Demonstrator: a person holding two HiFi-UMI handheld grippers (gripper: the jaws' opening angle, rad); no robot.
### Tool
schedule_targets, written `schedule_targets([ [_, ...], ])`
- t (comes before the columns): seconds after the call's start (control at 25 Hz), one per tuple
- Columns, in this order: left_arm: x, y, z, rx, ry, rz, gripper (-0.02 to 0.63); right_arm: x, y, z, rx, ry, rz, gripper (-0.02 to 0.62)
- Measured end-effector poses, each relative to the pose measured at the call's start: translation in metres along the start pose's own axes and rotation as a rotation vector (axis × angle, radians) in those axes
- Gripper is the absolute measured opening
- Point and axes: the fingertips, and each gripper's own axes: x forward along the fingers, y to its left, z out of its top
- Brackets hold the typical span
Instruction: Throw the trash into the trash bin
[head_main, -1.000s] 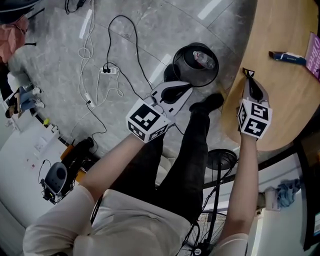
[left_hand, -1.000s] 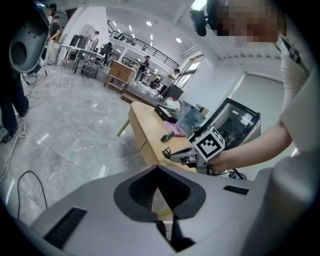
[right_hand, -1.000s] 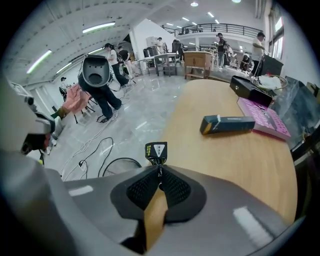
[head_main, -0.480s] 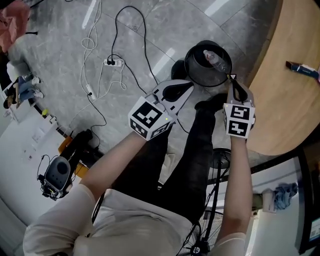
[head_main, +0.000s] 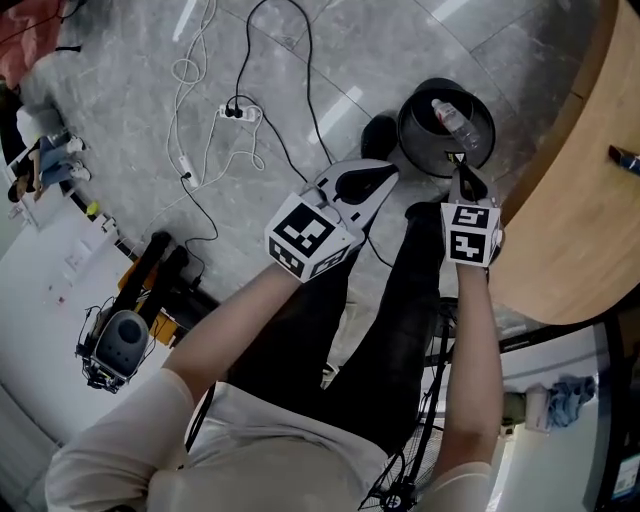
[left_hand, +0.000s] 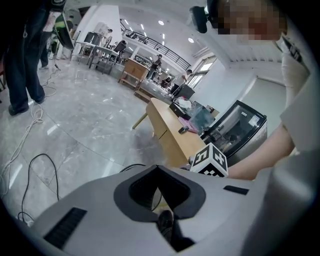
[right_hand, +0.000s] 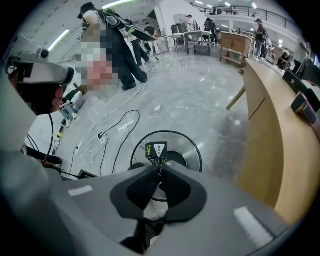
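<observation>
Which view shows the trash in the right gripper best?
The right gripper view: the dark packet with a yellow label sits face-on, pinched at the tips of the right gripper. The head view gives only a tiny dark sliver there, by the rim of the trash bin. The left gripper view shows that gripper's marker cube, not the packet.

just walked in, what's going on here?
A person holds a claw in each hand. The right claw is shut on a small black wrapper and hangs at the near rim of the black bin on the floor, which already has a plastic bottle in it. The wrapper is not yet dropped. The left claw is shut and empty, just left of the bin in the head view.
</observation>
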Motion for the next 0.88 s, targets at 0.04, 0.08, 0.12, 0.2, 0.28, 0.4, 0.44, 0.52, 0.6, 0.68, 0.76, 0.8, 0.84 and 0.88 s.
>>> schedule_targets([
  [0.04,-0.001,0.003,-0.002,-0.003,0.001,0.002,0.006,0.006,0.002,-0.003,0.002,0.010,0.001,0.037],
  [0.08,-0.002,0.007,-0.005,-0.005,0.002,0.004,0.006,0.012,0.004,-0.006,0.000,0.018,0.001,0.037],
  [0.12,-0.003,0.010,-0.007,-0.008,0.003,0.005,0.006,0.018,0.005,-0.008,-0.002,0.023,0.003,0.038],
  [0.2,-0.003,0.015,-0.010,-0.010,0.005,0.006,0.006,0.027,0.007,-0.012,0.000,0.032,0.012,0.057],
  [0.28,-0.005,0.019,-0.013,-0.012,0.006,0.008,0.006,0.034,0.011,-0.016,0.018,0.051,0.032,0.206],
  [0.4,-0.009,0.023,-0.016,-0.014,0.007,0.012,0.006,0.038,0.018,-0.019,0.024,0.066,0.044,0.318],
  [0.44,-0.009,0.023,-0.016,-0.014,0.007,0.012,0.006,0.038,0.020,-0.019,0.021,0.067,0.047,0.350],
  [0.52,-0.009,0.021,-0.016,-0.011,0.004,0.009,0.006,0.035,0.021,-0.019,0.014,0.065,0.052,0.365],
  [0.6,-0.007,0.018,-0.012,-0.007,-0.001,0.004,0.006,0.031,0.020,-0.016,0.007,0.053,0.053,0.367],
  [0.68,-0.005,0.015,-0.008,-0.005,-0.005,0.000,0.006,0.026,0.018,-0.012,0.008,0.040,0.049,0.367],
  [0.76,-0.004,0.010,-0.005,-0.002,-0.008,-0.006,0.006,0.019,0.015,-0.008,0.013,0.027,0.046,0.367],
  [0.8,-0.004,0.007,-0.003,0.001,-0.009,-0.008,0.006,0.016,0.015,-0.006,0.015,0.022,0.047,0.367],
  [0.84,-0.004,0.004,-0.002,0.003,-0.009,-0.010,0.006,0.013,0.015,-0.004,0.015,0.017,0.049,0.367],
  [0.88,-0.004,0.002,-0.002,0.004,-0.009,-0.010,0.006,0.009,0.015,-0.003,0.013,0.014,0.050,0.367],
])
